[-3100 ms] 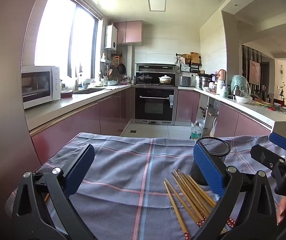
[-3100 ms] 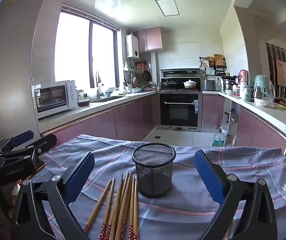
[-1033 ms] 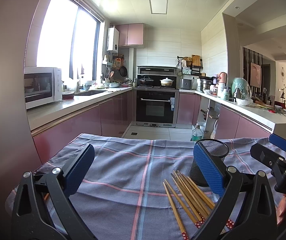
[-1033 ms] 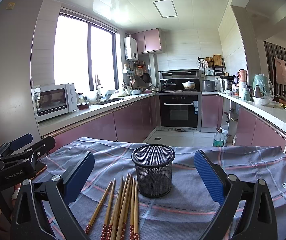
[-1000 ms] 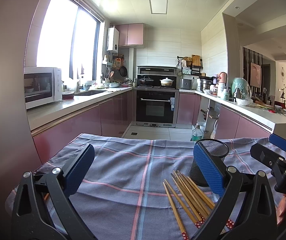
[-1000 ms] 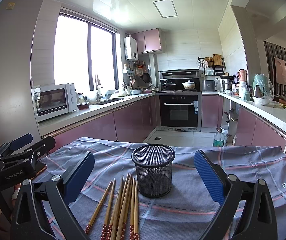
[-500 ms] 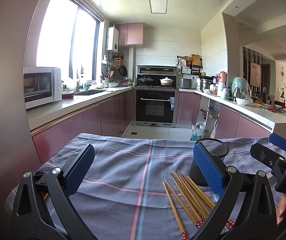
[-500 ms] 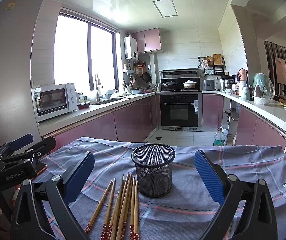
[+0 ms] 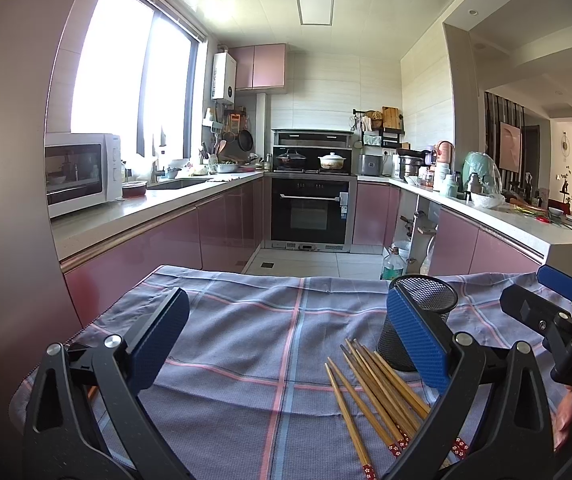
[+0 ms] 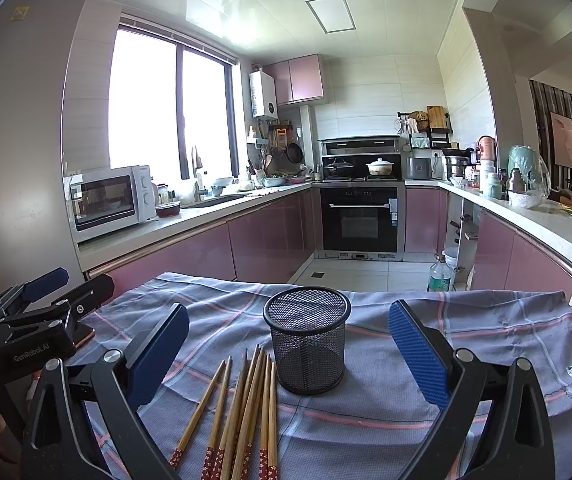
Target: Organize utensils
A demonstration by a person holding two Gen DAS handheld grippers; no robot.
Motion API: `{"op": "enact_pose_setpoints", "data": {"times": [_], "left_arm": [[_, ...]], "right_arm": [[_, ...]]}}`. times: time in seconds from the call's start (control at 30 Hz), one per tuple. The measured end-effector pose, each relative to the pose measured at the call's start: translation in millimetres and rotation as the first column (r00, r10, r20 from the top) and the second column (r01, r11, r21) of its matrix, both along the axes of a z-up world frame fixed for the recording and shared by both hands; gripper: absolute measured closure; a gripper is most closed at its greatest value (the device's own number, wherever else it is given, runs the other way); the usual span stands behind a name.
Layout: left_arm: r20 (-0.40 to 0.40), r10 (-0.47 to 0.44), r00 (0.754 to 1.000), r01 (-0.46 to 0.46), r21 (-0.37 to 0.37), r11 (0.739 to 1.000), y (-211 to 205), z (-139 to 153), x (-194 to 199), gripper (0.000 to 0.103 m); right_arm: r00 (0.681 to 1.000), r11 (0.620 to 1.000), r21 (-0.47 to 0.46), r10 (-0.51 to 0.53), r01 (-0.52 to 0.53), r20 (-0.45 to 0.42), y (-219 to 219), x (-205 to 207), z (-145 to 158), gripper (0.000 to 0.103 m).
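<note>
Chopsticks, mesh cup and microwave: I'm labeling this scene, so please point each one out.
Chopsticks (image 10: 245, 408): right wrist view, mid-shaft of the bundle.
Mesh cup (image 10: 308, 354): right wrist view, front of its wall.
Microwave (image 10: 103, 202): right wrist view, door glass.

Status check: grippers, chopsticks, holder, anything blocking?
Left gripper open, empty. Right gripper open, empty, facing the mesh cup. Chopsticks all flat on the cloth beside the cup, none inside. Nothing blocking.

- "GenRobot.AI" is printed in pale letters on the black body of the left gripper (image 10: 25, 312), seen in the right wrist view.
- "DAS", cut off at the frame edge, stands on the right gripper (image 9: 566, 320) in the left wrist view.
</note>
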State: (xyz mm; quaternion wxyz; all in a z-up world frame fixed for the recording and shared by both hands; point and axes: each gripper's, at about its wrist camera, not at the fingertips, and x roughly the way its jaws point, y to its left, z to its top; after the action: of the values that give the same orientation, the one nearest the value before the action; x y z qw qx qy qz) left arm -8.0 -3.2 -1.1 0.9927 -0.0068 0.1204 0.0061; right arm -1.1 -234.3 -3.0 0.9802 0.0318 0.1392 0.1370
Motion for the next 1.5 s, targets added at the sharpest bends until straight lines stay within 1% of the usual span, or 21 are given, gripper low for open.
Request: {"op": "enact_pose_setpoints", "data": {"times": [0.27, 0.47, 0.57, 0.7, 0.8, 0.9, 0.97, 1.0, 1.03, 1.1, 1.13, 1.17, 1.2, 1.23, 1.27, 1.33, 1.43, 1.5], "left_arm": [[-0.010, -0.006, 1.000, 0.006, -0.002, 1.000, -1, -3, 2, 0.006], [-0.042, -0.020, 0.999, 0.020, 0.007, 1.000, -4, -10, 9, 0.006], [-0.083, -0.040, 0.996, 0.042, 0.022, 0.999, -4, -18, 15, 0.006], [-0.182, -0.065, 0.981, 0.074, 0.047, 0.996, -6, -37, 28, 0.006], [-0.261, -0.088, 0.961, 0.104, 0.046, 0.994, -7, -53, 39, 0.006], [-0.334, -0.117, 0.935, 0.133, 0.024, 0.991, -8, -67, 52, 0.006], [-0.381, -0.128, 0.916, 0.148, 0.023, 0.989, -10, -78, 62, 0.007], [-0.402, -0.137, 0.905, 0.159, 0.022, 0.987, -12, -84, 67, 0.010], [-0.425, -0.147, 0.893, 0.173, 0.022, 0.985, -15, -89, 71, 0.012], [-0.464, -0.167, 0.870, 0.196, 0.016, 0.980, -19, -100, 78, 0.014], [-0.484, -0.174, 0.858, 0.207, 0.016, 0.978, -23, -105, 82, 0.015], [-0.498, -0.178, 0.849, 0.215, 0.017, 0.976, -26, -109, 85, 0.017], [-0.508, -0.182, 0.842, 0.222, 0.020, 0.975, -29, -113, 88, 0.019], [-0.522, -0.185, 0.833, 0.228, 0.019, 0.973, -32, -117, 91, 0.022], [-0.538, -0.190, 0.821, 0.235, 0.016, 0.972, -33, -120, 94, 0.025], [-0.561, -0.198, 0.804, 0.243, 0.006, 0.970, -36, -124, 101, 0.030], [-0.588, -0.204, 0.782, 0.250, -0.004, 0.968, -38, -128, 108, 0.034], [-0.599, -0.208, 0.774, 0.255, -0.006, 0.967, -40, -129, 110, 0.036]], "right_arm": [[1.000, 1.000, 0.000, 0.006, -0.006, -0.010, -1, 2, 0, 0.007], [0.999, 1.000, -0.003, 0.021, -0.021, -0.040, -2, 8, -3, 0.007], [0.996, 0.999, -0.012, 0.043, -0.044, -0.079, -2, 13, -8, 0.007], [0.980, 0.996, -0.040, 0.076, -0.084, -0.183, -1, 24, -25, 0.007], [0.962, 0.993, -0.047, 0.088, -0.104, -0.259, 1, 34, -40, 0.007], [0.940, 0.990, -0.061, 0.097, -0.124, -0.328, 3, 42, -53, 0.015], [0.924, 0.988, -0.091, 0.083, -0.125, -0.373, 5, 48, -61, 0.026], [0.911, 0.986, -0.101, 0.082, -0.134, -0.404, 7, 52, -66, 0.030], [0.897, 0.984, -0.105, 0.084, -0.143, -0.435, 8, 56, -72, 0.037], [0.868, 0.982, -0.098, 0.094, -0.162, -0.488, 9, 62, -83, 0.041], [0.855, 0.981, -0.093, 0.102, -0.172, -0.508, 11, 65, -87, 0.046], [0.845, 0.979, -0.088, 0.110, -0.182, -0.523, 12, 66, -89, 0.050], [0.836, 0.977, -0.081, 0.123, -0.195, -0.534, 14, 68, -92, 0.052], [0.830, 0.976, -0.078, 0.129, -0.202, -0.543, 15, 70, -94, 0.056], [0.825, 0.976, -0.082, 0.125, -0.203, -0.550, 16, 72, -96, 0.061], [0.818, 0.975, -0.084, 0.126, -0.207, -0.562, 17, 74, -98, 0.066], [0.805, 0.974, -0.075, 0.132, -0.213, -0.578, 16, 79, -100, 0.068], [0.801, 0.971, -0.083, 0.133, -0.223, -0.584, 18, 80, -100, 0.068]]}}
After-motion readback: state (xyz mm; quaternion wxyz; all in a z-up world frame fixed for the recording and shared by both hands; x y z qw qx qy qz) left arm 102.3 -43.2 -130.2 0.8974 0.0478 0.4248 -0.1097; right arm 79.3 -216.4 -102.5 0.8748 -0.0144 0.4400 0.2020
